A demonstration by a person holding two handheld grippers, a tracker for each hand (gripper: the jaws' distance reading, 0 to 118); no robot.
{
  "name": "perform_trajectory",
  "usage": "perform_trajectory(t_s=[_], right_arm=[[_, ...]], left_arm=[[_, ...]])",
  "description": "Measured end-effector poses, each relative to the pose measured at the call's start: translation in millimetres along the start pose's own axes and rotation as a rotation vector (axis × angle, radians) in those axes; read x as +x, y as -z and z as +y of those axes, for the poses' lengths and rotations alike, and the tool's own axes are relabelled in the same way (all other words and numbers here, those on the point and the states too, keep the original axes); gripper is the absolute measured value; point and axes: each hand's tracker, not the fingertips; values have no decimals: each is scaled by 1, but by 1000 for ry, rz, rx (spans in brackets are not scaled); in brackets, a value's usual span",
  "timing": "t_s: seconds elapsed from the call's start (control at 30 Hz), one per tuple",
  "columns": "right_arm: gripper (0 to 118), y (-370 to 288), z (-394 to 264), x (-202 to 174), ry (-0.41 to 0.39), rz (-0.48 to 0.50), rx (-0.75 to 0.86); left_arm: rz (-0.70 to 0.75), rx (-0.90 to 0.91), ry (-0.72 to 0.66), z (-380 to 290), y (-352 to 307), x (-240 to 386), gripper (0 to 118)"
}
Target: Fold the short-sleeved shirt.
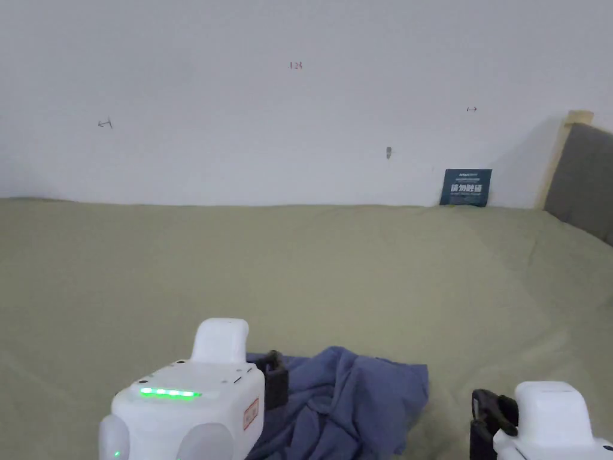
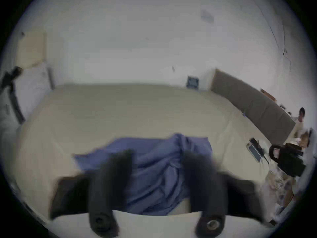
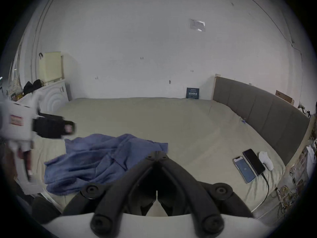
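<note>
Head view: I'm looking down at the blue shirt (image 1: 344, 401) lying crumpled on the olive bedsheet (image 1: 299, 269), right at the near edge. My left gripper (image 1: 276, 377) is hovering at the shirt's left side, and the right gripper (image 1: 488, 416) is sitting off to the right, apart from the cloth — can't tell the jaw gap on either from up here.

Left gripper view: it's blurry, but I'm seeing the left gripper (image 2: 155, 164) with its jaws spread wide, the shirt (image 2: 154, 173) showing between them and nothing pinched.

Right gripper view: the right gripper (image 3: 157, 154) is sitting with jaws pressed together at the tips, empty, just over the shirt's (image 3: 96, 159) right edge. Two phones (image 3: 248, 164) are lying further right near the grey headboard (image 3: 257, 113).
</note>
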Motion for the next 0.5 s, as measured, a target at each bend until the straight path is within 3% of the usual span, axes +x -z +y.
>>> perform_trajectory(t_s=[0.03, 0.23, 0.4, 0.5], right_arm=[[0, -5, 1, -4, 1, 1, 9], [0, -27, 0, -27, -2, 47, 55], [0, -26, 0, -46, -13, 81, 55], [0, -24, -1, -54, -23, 96, 53]], left_arm=[[73, 58, 2, -2, -28, -8, 0], [229, 146, -58, -23, -132, -67, 0], [267, 113, -84, -24, -144, -108, 0], [226, 0, -94, -28, -124, -134, 0]])
